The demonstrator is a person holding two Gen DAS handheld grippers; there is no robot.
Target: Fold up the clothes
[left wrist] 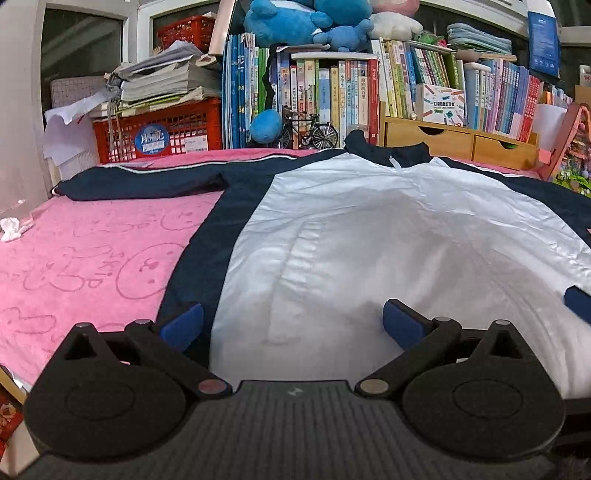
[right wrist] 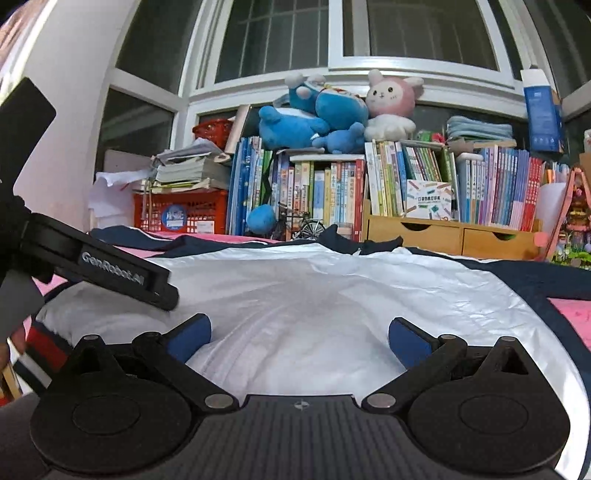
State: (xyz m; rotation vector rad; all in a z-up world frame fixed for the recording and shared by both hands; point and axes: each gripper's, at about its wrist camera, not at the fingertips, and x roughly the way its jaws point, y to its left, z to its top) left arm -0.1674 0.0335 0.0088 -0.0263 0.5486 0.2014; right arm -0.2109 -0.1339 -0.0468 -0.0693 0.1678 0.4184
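Observation:
A white jacket [left wrist: 369,229] with navy side panels and navy sleeves lies spread flat on a pink blanket [left wrist: 85,258], collar toward the bookshelf. One navy sleeve [left wrist: 147,177] stretches out to the left. My left gripper [left wrist: 293,323] hovers open over the jacket's near hem, its left fingertip by the navy side panel. My right gripper [right wrist: 300,338] is open too, low over the white fabric [right wrist: 314,295] near the hem. The left gripper's body [right wrist: 122,275] shows at the left of the right wrist view. A blue pad [left wrist: 580,302] of the right gripper peeks in at the right edge.
Behind the bed stand a bookshelf [left wrist: 332,92] full of books, a red crate [left wrist: 159,127] with papers, wooden drawers [left wrist: 458,140], a toy bicycle [left wrist: 314,131] and plush toys [right wrist: 317,114]. A window [right wrist: 332,33] rises behind. Pink blanket lies bare at the left.

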